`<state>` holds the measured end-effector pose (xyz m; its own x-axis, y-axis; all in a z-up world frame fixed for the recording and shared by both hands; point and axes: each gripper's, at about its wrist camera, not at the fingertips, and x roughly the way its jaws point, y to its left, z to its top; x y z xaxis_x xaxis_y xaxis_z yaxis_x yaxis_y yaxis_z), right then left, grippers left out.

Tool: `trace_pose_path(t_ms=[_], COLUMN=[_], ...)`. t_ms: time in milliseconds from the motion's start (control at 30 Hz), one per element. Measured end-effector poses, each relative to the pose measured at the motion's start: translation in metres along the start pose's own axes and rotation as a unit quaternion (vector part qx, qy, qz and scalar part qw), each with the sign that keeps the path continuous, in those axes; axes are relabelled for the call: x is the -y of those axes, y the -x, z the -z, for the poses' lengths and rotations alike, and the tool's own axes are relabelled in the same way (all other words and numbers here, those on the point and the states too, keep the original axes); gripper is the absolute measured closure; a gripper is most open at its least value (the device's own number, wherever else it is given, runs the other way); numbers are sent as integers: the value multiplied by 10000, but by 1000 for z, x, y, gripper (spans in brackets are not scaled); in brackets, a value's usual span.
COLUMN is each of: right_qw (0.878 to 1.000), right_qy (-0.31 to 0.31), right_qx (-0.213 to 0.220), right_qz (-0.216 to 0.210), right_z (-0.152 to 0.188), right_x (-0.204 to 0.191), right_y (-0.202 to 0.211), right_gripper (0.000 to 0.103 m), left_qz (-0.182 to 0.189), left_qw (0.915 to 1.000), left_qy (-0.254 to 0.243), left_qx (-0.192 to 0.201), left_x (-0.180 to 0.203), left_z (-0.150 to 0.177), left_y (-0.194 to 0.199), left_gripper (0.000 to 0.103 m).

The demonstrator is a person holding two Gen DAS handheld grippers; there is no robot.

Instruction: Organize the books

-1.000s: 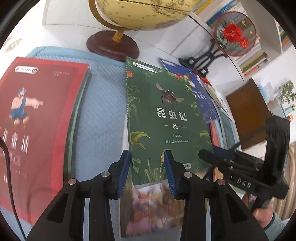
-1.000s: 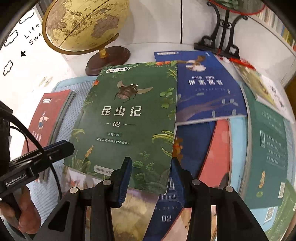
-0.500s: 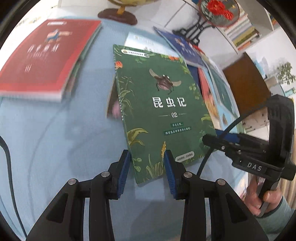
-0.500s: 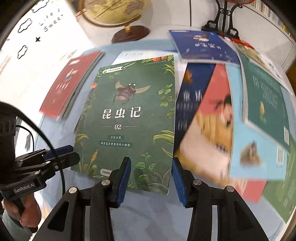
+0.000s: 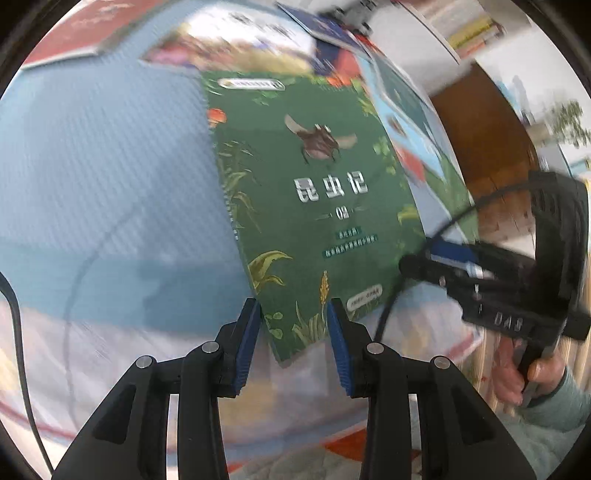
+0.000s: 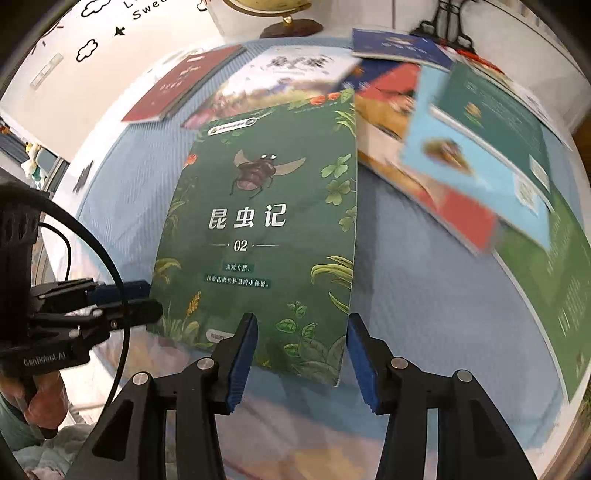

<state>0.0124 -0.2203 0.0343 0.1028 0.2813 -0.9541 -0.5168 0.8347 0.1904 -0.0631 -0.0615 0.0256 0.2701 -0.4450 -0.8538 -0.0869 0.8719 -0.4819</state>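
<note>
A green book with a beetle on its cover [image 5: 314, 206] [image 6: 266, 229] is held up off the blue mat [image 5: 110, 184] by both grippers. My left gripper [image 5: 293, 328] is shut on its lower left corner; from the right wrist view its fingers [image 6: 122, 295] clamp the book's left edge. My right gripper [image 6: 301, 343] is shut on the lower right edge; from the left wrist view its fingers [image 5: 436, 266] pinch the right edge.
A red book [image 6: 184, 81] lies at the far left of the mat. A white illustrated book [image 6: 280, 74], a blue book [image 6: 395, 44] and several overlapping books [image 6: 480, 147] lie behind and to the right. A globe base [image 6: 291, 27] stands at the back.
Both grippers have pulled the green book back toward me and lifted it clear of the pile. The white illustrated book that lay beneath it now shows.
</note>
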Motion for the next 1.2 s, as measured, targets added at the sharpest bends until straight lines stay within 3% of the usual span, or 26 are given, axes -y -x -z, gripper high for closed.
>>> trace_pose_path(t_ms=[200,367,567,633,733,933,1000,1133,1167,1200], right_qw=[9998,9955,9978,9991,9993,9987,9980,9948,9938,9927], right_qy=[-84,-695,-508,-239,80,-18,-175,-393,-439,-489], right_qx=[-146,-100,160,265,353,395,410,421,418,415], right_qz=[-91,-641,-387,-218,-74,-310,-455,-835,-934,-1020], right_z=[47,53,47,50,57,62,63,64,64,66], right_x=[43,78,65,55,47,53,59,72,75,78], right_y=[12,15,11,9,7,4,5,6,6,8], right_gripper=[51,49,49,56,58,57,57,56,56,55], left_qz=[123,19,-186,-433,-702,-798,-508,959,1250,1303], left_qw=[9997,9989,9948,9950,9939,9939,9948,9875,9841,9839], left_qy=[-125,416,925,788,675,590,656,678,661,618], left_qx=[-193,216,382,438,522,483,593,1054,1078,1060], left_x=[46,38,33,42,51,60,59,58,60,62], left_z=[33,43,44,46,50,46,47,49,47,44], left_y=[-24,-14,-22,-24,-26,-29,-19,23,30,30], left_gripper=[70,70,70,70,67,65,65,65,65,65])
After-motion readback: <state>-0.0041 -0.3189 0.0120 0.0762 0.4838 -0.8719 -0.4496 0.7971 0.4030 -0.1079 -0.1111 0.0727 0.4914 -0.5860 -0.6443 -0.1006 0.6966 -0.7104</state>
